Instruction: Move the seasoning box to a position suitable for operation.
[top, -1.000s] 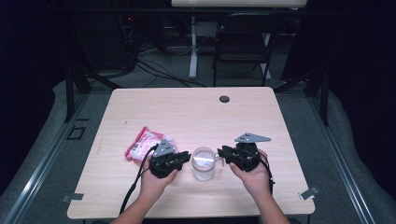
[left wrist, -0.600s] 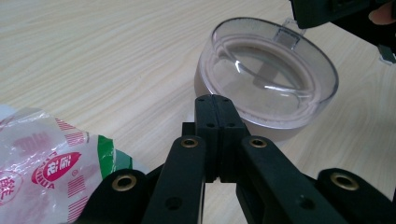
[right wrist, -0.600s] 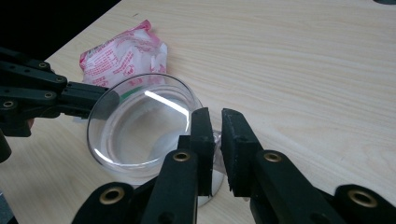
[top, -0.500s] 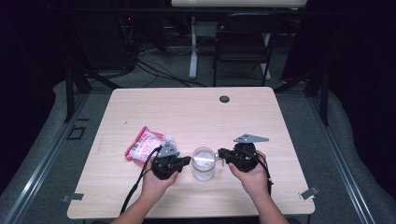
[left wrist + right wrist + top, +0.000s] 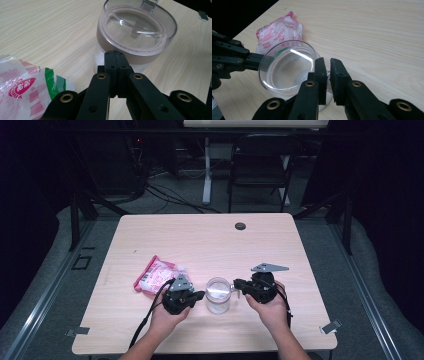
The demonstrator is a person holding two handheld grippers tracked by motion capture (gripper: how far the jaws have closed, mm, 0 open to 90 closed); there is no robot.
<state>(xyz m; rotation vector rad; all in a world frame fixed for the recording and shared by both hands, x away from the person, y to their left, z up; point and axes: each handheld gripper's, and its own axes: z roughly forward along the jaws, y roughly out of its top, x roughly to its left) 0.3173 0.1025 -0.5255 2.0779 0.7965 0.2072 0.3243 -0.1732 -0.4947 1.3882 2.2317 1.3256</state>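
We have the clear round plastic jar with its transparent lid [image 5: 218, 294] standing upright near the front edge of the pale wooden table [image 5: 210, 240], between our two hands. Our left gripper [image 5: 115, 53] is clenched, its black jaws pressed flat together with nothing between them, their tip at the jar's wall just under the lid's rim — whether it touches, we cannot tell. Our right gripper [image 5: 328, 65] has just been closing; a narrow gap remains, and the small tab at the jar's side seems to sit at that gap, though we cannot tell if the pads pinch it. The red-and-white crinkled plastic packet [image 5: 156, 274] lies just beside our left hand, untouched. We judge the work barely begun — the lid is on, the packet sealed.
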